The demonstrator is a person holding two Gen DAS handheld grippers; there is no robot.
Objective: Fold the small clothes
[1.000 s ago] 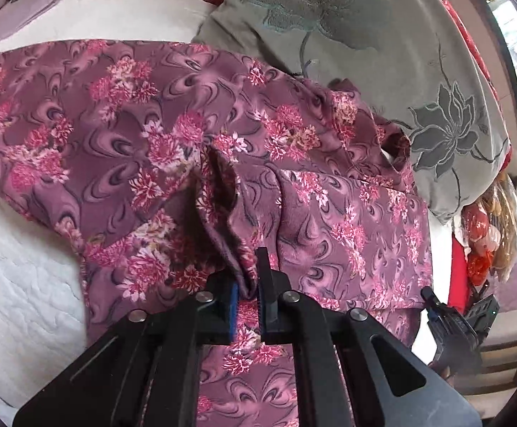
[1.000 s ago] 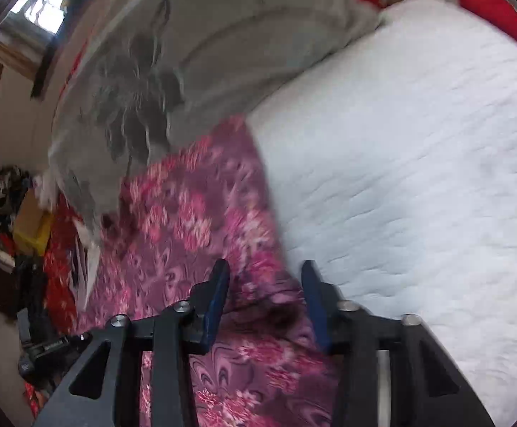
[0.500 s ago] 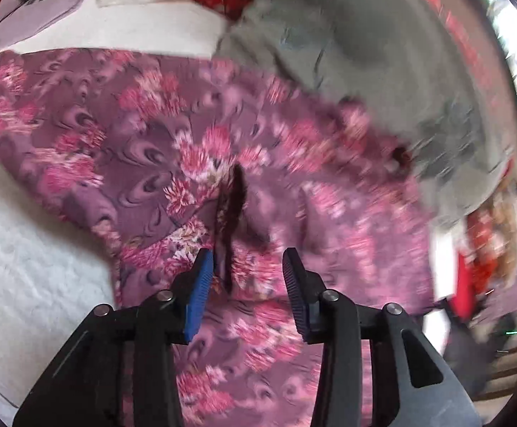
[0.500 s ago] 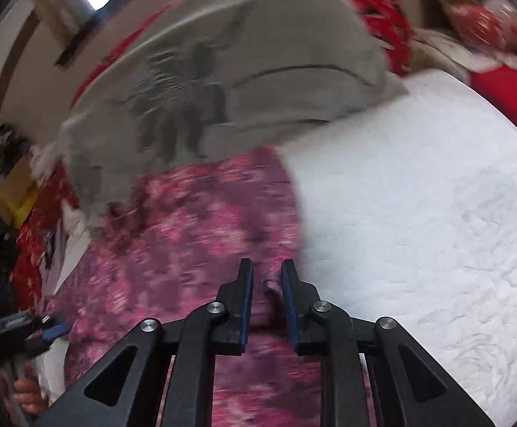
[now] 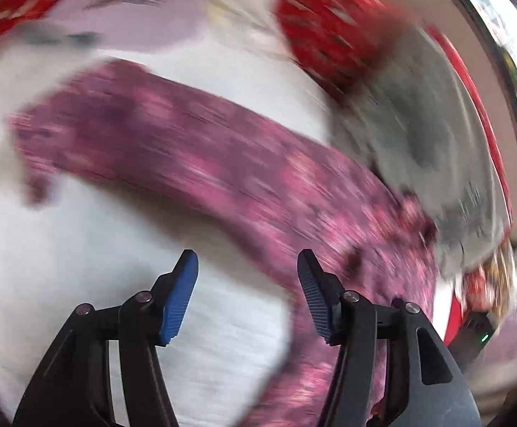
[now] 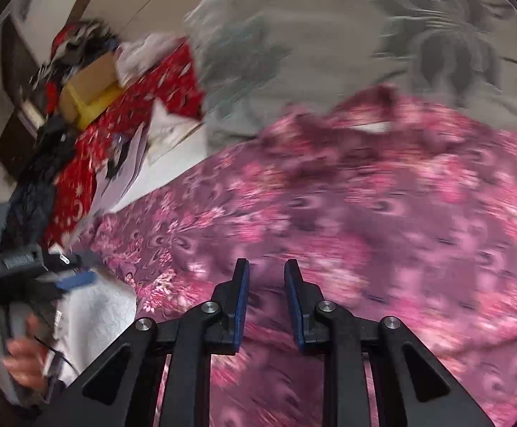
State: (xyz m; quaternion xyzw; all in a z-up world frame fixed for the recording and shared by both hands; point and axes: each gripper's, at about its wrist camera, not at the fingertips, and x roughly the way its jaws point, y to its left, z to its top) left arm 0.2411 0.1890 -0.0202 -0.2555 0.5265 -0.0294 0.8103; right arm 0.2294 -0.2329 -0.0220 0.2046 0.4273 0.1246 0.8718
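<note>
A purple garment with pink flowers point(image 6: 365, 195) lies spread on the white bed. In the left wrist view it point(image 5: 222, 163) is a blurred band running from upper left to lower right. My left gripper point(image 5: 247, 267) is open wide and empty, above the white cover at the garment's near edge. It also shows in the right wrist view point(image 6: 45, 277), held by a hand at the far left. My right gripper point(image 6: 266, 267) hovers over the garment with its jaws slightly apart and nothing between them.
A grey flowered pillow point(image 6: 347, 42) lies behind the garment, also in the left wrist view point(image 5: 436, 149). A red patterned cloth point(image 6: 123, 124), a cardboard box point(image 6: 91, 82) and papers lie at the left. White quilted bed cover point(image 5: 80, 267) lies under the left gripper.
My left gripper opened, let go of the garment fold and swung left over the white cover. My right gripper closed briefly, then parted a little, and turned across the garment.
</note>
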